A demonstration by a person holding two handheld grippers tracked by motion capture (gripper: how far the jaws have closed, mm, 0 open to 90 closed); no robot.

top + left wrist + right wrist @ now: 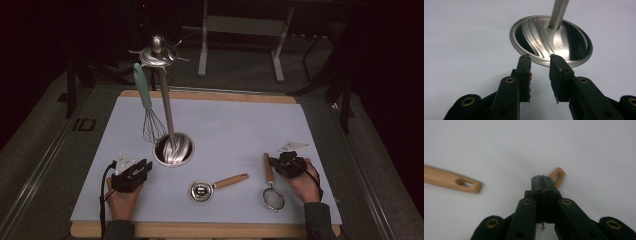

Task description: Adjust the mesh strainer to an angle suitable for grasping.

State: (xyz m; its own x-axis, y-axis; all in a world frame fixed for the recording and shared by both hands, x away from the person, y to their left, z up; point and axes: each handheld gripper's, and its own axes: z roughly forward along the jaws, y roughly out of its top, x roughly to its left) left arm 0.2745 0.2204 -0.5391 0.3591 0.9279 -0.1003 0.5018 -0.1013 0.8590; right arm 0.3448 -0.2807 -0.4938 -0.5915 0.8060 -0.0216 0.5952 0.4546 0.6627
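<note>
Two hazards stand out, the bigger one at the tall brushed-steel utensil stand. It is a thin pole on a round dished base, top-heavy with hooks and carrying a wire whisk with a teal handle. The left claw sits low on the desk, just short of the base rim. Its jaws are well apart and hold nothing. I judge that a push forward from here would shove the base and set the pole swaying, which could shake the whisk off its hook.

The smaller hazard is at the small round mesh strainer with a wooden handle, which lies flat near the front right of the desk. The right claw is fully closed beside the handle's far end, with no wood visible between the pads. Lifting now would probably leave the strainer behind or flick it sideways. That could send it toward the little steel cup with a wooden handle lying to its left.

The right gripper view is blurred, and its jaws cover most of the strainer handle. Whether the tips touch that handle cannot be told. From above, the whisk's hook and the stand's dark surroundings are hard to make out.
</note>
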